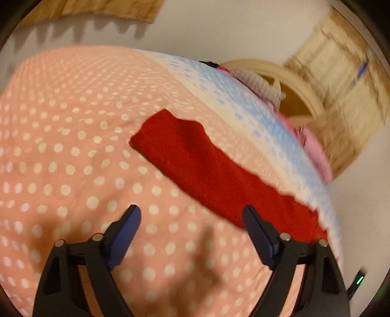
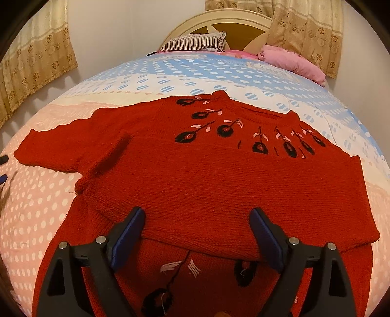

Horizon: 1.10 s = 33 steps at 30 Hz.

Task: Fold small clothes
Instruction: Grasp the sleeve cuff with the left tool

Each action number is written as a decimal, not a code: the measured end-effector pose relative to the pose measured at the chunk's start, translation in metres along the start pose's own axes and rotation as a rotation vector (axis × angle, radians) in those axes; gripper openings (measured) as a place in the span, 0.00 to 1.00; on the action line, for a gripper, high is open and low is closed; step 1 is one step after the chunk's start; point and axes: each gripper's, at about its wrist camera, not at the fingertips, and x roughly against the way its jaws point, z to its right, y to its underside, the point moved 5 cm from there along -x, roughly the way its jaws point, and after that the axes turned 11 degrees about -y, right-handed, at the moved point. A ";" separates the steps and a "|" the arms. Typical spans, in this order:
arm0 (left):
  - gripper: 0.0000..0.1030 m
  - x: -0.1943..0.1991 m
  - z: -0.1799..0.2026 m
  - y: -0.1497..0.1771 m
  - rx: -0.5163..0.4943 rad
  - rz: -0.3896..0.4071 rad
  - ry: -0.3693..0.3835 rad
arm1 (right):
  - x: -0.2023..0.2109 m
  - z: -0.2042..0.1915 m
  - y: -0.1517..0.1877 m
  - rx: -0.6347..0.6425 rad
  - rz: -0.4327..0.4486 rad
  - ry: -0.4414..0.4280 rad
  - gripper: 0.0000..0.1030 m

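Bedspread (image 2: 48, 207) (dotted pink) bears red sweater (image 2: 207, 175); both hand-held grippers (image 1: 192, 231) (image 2: 197, 234) released.

Both grippers (image 1: 191, 220) (image 2: 197, 222) have black frames, blue pads, silver screws

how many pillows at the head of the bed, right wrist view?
2: striped pillow against the headboard, pink pillow to its right by the curtain. More may be hidden behind.

Matt knitted wool sweater (image 2: 219, 175), quilted cotton bedspread (image 1: 61, 146)
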 end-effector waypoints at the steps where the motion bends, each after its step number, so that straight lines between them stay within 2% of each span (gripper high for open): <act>1: 0.81 -0.004 -0.002 -0.004 0.036 0.001 0.020 | 0.000 0.000 0.000 -0.001 0.001 0.000 0.86; 3: 0.77 -0.011 -0.004 -0.011 0.091 0.006 0.053 | 0.001 0.001 0.000 -0.002 0.002 0.000 0.87; 8: 0.77 -0.024 -0.005 -0.025 0.186 0.013 0.100 | 0.002 0.001 0.000 -0.002 0.005 0.003 0.87; 13: 0.77 -0.034 -0.004 -0.036 0.197 0.025 0.109 | 0.002 0.001 0.000 -0.001 0.005 0.004 0.87; 19: 0.76 -0.044 0.005 -0.043 0.174 0.052 0.068 | 0.003 0.002 0.000 -0.001 0.006 0.008 0.88; 22: 0.67 -0.047 0.005 -0.046 0.175 0.059 0.046 | 0.003 0.003 0.000 0.000 0.006 0.008 0.88; 23: 0.61 -0.048 0.003 -0.046 0.182 0.058 0.043 | 0.003 0.002 0.000 -0.001 0.006 0.007 0.88; 25: 0.41 -0.048 -0.002 -0.046 0.195 0.055 0.053 | 0.003 0.002 0.000 -0.002 0.006 0.006 0.88; 26: 0.22 -0.051 -0.005 -0.045 0.203 0.038 0.072 | 0.002 0.002 0.000 -0.003 0.006 0.007 0.88; 27: 0.12 -0.056 -0.008 -0.043 0.216 0.008 0.083 | 0.002 0.002 0.000 -0.003 0.006 0.007 0.88; 29: 0.09 -0.056 -0.015 -0.042 0.234 0.005 0.094 | 0.002 0.002 0.000 -0.002 0.006 0.007 0.88; 33: 0.07 -0.052 -0.011 -0.044 0.205 0.008 0.099 | 0.002 0.003 0.000 -0.005 0.006 0.004 0.88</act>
